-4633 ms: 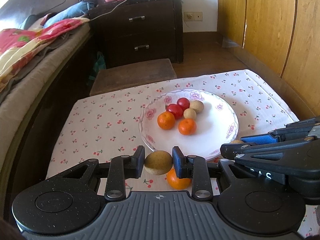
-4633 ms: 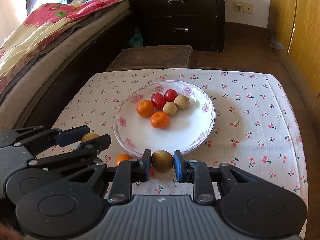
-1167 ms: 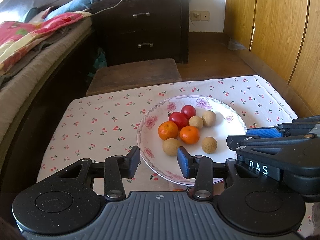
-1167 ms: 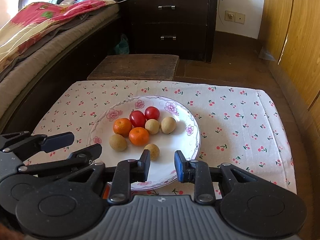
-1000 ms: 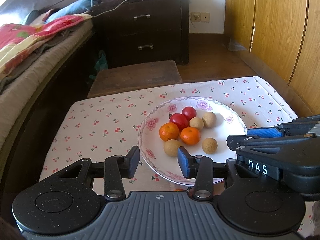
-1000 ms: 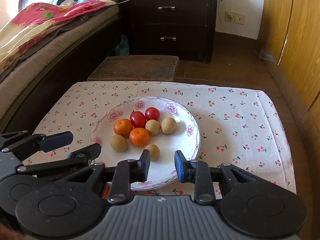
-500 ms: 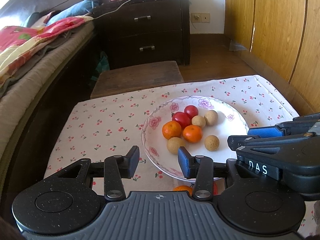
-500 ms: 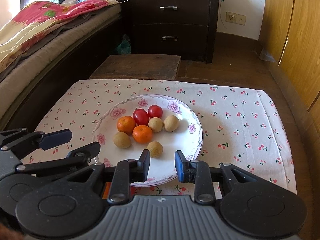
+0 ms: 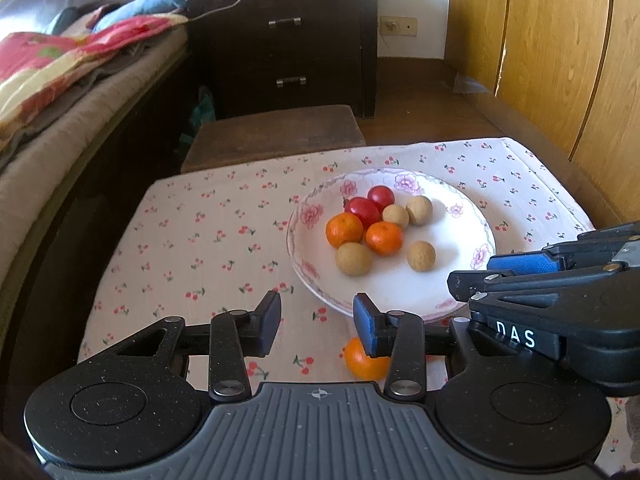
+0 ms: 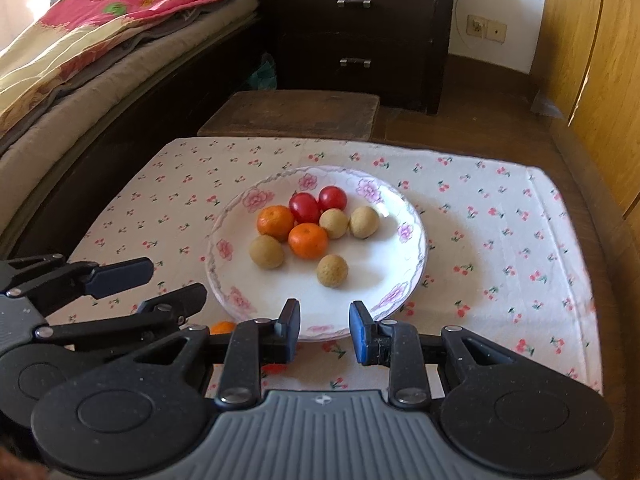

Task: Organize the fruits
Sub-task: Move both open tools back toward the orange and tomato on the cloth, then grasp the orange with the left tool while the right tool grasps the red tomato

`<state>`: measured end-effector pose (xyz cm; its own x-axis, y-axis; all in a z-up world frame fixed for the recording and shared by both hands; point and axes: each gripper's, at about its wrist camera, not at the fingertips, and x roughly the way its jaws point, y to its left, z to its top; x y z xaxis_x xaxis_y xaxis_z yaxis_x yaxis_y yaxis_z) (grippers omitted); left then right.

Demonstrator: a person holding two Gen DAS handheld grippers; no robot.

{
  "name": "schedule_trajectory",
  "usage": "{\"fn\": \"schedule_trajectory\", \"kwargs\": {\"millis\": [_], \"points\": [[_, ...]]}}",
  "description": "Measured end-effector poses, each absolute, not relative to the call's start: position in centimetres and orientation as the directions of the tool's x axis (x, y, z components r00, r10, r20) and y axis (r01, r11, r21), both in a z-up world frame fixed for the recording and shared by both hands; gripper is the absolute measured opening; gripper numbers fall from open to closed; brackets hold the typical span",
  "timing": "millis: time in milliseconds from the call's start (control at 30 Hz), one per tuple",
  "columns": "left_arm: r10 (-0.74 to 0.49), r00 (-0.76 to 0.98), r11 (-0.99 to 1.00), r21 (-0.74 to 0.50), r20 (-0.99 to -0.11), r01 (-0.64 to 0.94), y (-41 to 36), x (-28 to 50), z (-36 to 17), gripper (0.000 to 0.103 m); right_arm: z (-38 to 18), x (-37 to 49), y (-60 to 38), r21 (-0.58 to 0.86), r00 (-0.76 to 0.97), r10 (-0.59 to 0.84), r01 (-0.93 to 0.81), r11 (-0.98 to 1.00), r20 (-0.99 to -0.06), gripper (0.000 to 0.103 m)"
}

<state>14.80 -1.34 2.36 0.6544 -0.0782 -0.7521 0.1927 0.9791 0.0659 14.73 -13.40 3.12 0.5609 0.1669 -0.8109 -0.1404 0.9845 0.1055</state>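
The left tool [image 9: 316, 318] sits at the bottom centre of its view, fingers spread with nothing between them; they have just narrowed a little. Just behind its right finger, low in the frame, a loose orange [image 9: 362, 360] lies on the cherry-print cloth [image 9: 208, 240] covering the worktop. The right tool [image 10: 324, 328], bottom centre of its own view, shows a gap between its fingers, and they pinch nothing. Beyond both tools, mid-frame, a flowered plate [image 10: 416, 240] holds two oranges [image 10: 308, 241], two red tomatoes [image 10: 305, 207] and four tan round fruits [image 10: 332, 270]. A bed [image 10: 100, 40] fills the upper left, a dark dresser [image 10: 360, 32] the top centre.
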Motion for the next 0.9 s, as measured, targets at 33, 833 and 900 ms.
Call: {"fn": "schedule_trajectory", "kwargs": {"millis": [33,833,900], "points": [[-0.083,0.649,0.980,0.057,-0.756,0.192,-1.2,14.8,2.3,0.051,3.0,14.7,-13.5,0.127,0.549,0.182,-0.136,0.982,-0.816,0.029],[-0.110,0.612,0.989,-0.026,-0.783,0.144,2.8,14.8,2.0,0.065,-0.7,15.5,-11.7,0.247,0.443,0.253,-0.073,0.966,-0.860,0.029],[-0.110,0.610,0.989,-0.026,-0.785,0.146,2.8,14.8,1.9,0.065,-1.0,15.7,-11.7,0.261,0.438,0.264,-0.068,0.963,-0.860,0.031]]}}
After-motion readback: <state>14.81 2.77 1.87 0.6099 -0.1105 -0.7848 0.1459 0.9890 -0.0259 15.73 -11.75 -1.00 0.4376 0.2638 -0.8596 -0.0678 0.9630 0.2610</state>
